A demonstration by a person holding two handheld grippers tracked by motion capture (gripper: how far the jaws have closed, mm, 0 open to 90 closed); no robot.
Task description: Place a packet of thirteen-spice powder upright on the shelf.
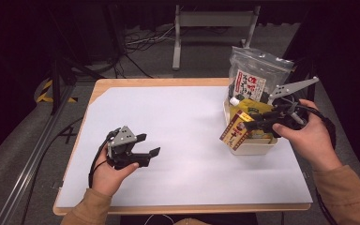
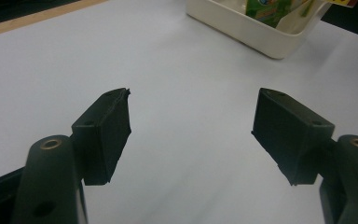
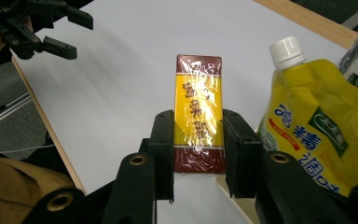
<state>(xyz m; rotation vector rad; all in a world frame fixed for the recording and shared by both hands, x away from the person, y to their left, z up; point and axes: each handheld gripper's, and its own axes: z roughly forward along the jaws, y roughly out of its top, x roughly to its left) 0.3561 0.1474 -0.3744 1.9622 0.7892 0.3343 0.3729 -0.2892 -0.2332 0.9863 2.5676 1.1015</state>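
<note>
My right gripper is shut on a yellow and dark red box wrapped in clear film, held by its long sides. From above, that box hangs tilted over the left edge of the cream basket, with the right gripper just right of it. A yellow pouch with a white cap stands in the basket beside the box. Over the white mat at the left, my left gripper stands open. Its fingers have nothing between them.
A clear bag with a red and white label stands at the back of the basket. The basket's rim lies ahead of the left gripper. White mat covers the wooden table; its edges are near. Dark floor and cables surround it.
</note>
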